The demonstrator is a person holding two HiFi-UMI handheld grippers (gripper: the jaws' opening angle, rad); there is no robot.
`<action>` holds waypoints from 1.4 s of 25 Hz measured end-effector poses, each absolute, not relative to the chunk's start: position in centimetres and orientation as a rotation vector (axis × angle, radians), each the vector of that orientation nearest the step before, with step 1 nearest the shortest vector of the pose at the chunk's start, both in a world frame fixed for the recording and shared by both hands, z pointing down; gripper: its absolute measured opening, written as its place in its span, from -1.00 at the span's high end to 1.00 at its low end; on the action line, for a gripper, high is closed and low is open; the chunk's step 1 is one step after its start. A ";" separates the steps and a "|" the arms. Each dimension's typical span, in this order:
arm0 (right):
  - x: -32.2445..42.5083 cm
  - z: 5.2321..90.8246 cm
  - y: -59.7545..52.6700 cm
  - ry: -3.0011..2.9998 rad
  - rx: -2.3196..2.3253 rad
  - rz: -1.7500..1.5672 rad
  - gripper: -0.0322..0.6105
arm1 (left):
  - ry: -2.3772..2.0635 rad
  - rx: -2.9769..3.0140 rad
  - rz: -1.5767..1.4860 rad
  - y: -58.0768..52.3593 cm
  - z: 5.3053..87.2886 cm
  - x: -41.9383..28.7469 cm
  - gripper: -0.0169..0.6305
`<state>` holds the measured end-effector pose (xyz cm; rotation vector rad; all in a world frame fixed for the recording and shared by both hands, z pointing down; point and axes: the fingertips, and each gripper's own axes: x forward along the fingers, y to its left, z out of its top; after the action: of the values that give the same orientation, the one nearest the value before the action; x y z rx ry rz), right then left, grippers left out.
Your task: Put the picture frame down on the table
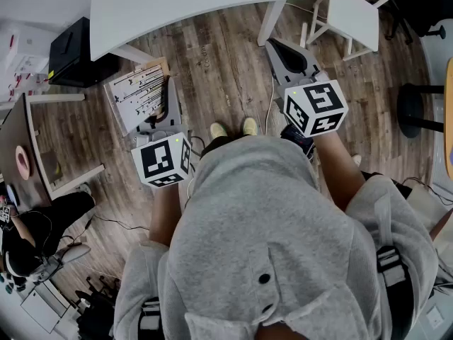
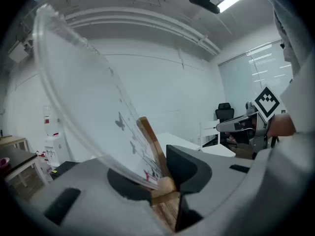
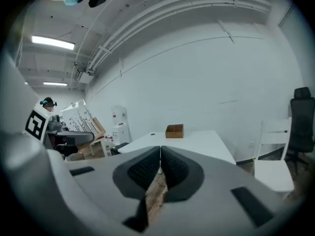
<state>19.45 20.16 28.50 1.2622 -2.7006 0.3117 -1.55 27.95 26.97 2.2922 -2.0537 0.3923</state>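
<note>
Head view: plank floor (image 1: 226,83) lies open ahead of the person's feet, bounded at the top by the near edge of a white table (image 1: 177,6), with a white chair (image 1: 354,13) at upper right and a black box (image 1: 71,48) at left. The picture frame (image 1: 136,94) is held above the floor just short of the table edge, beside the left gripper (image 1: 168,96); it shows a white sheet with dark marks and a wooden border. Both forearms reach forward; the right gripper (image 1: 272,44) points toward the table leg. Left gripper view: the left gripper (image 2: 165,183) is clamped on the frame's lower wooden corner (image 2: 160,178); the clear pane (image 2: 83,102), printed with butterflies, leans up and to the left. Right gripper view: the table top (image 3: 197,141) is bare apart from a small wooden box (image 3: 174,131). The right gripper (image 3: 160,168) has its pads pressed together with nothing between, aimed nearly level.
</note>
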 end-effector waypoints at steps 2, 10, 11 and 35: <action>20.4 28.6 20.3 -2.706 1.260 0.307 0.82 | -2.054 2.286 0.381 28.1 27.1 -0.7 0.60; 23.3 29.6 19.9 -2.731 1.250 0.389 0.82 | -2.053 2.285 0.381 28.2 27.2 2.3 0.60; 23.3 29.7 19.8 -2.733 1.248 0.387 0.82 | -2.054 2.285 0.384 28.2 27.2 2.5 0.60; 20.6 30.6 17.6 -2.738 1.188 0.357 0.82 | -2.060 2.270 0.376 25.8 27.9 0.8 0.60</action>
<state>20.57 17.61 30.62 1.1885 -2.7379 0.3566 0.78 25.82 27.94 2.2696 -2.0603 0.3761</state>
